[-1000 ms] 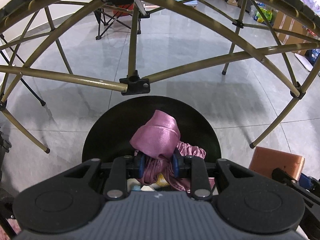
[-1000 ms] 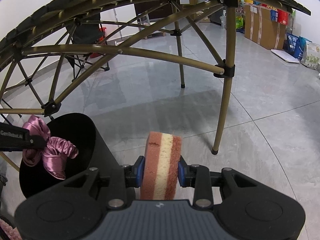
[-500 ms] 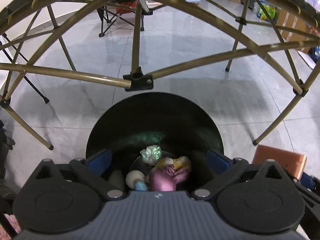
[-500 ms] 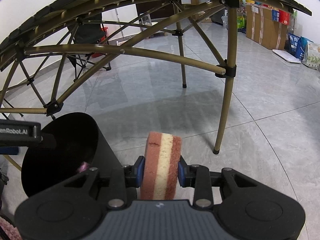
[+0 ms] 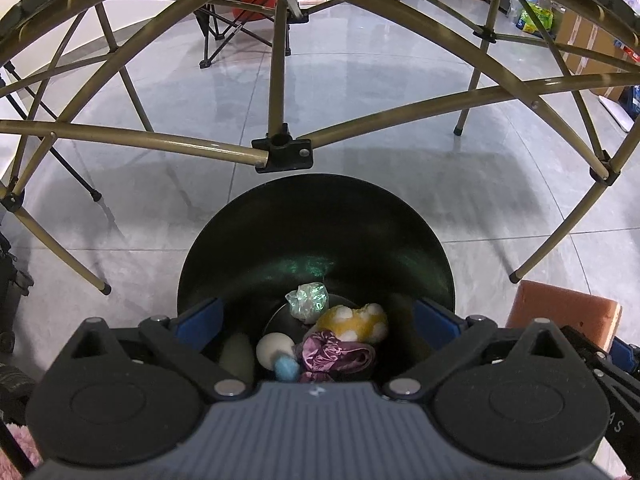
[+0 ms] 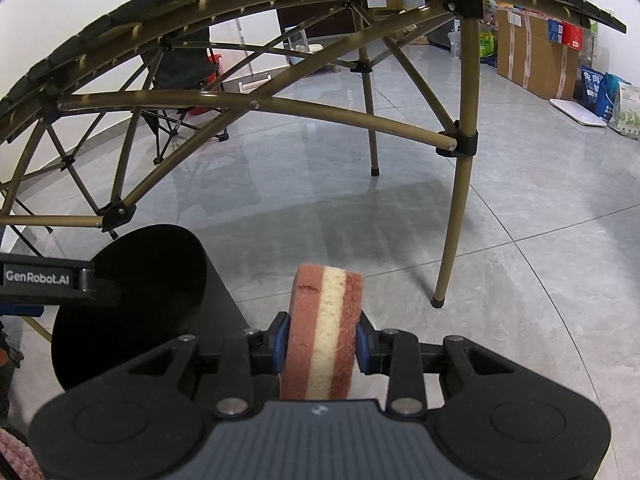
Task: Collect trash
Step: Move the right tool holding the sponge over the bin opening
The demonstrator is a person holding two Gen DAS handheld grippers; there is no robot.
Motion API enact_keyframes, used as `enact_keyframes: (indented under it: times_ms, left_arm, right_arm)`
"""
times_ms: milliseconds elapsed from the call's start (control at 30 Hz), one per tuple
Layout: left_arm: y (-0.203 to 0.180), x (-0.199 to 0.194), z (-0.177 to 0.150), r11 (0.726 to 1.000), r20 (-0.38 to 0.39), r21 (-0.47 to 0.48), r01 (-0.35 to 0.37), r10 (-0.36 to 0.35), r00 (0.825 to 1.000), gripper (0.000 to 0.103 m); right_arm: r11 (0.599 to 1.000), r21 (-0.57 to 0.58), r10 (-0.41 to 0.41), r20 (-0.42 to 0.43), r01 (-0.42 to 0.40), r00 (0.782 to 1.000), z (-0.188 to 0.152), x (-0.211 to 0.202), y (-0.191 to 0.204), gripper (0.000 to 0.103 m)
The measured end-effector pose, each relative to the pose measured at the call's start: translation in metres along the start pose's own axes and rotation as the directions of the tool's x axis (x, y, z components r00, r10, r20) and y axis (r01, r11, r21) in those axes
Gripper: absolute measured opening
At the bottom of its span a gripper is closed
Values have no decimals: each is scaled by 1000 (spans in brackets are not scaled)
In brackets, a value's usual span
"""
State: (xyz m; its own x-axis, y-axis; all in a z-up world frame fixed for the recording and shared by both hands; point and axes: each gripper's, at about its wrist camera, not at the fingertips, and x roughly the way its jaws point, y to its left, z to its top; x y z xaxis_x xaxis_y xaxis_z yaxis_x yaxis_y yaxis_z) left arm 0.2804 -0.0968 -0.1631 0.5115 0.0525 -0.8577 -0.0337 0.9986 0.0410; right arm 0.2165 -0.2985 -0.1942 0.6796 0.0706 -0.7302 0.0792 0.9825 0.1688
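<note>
Jaws of the left gripper (image 5: 316, 316) stand spread wide and empty above the round black bin (image 5: 248, 236); the crumpled purple satin scrunchie (image 5: 334, 354) lies inside it. Right gripper (image 6: 320, 342) clamps a brown-and-cream layered sponge (image 6: 324, 328), right of the bin.

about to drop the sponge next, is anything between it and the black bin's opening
Partly. The left tool hangs open over the black bin, its body across the mouth's left side. The sponge, clamped in the right tool, sits right of the bin; nothing else intervenes.

Gold folding table frame (image 6: 248, 110), folding chair (image 6: 176, 76), cardboard boxes (image 6: 536, 60), grey tiled floor (image 6: 540, 220)
</note>
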Motion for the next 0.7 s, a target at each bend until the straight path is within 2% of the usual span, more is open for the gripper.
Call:
enact_keyframes:
  times_ms: [700]
  left_arm:
    - [33,-23,-7,1000,38,-25,0,1,999,103]
  right_arm:
    - [999,-49,20,65,-17,998,7,-36,28,32]
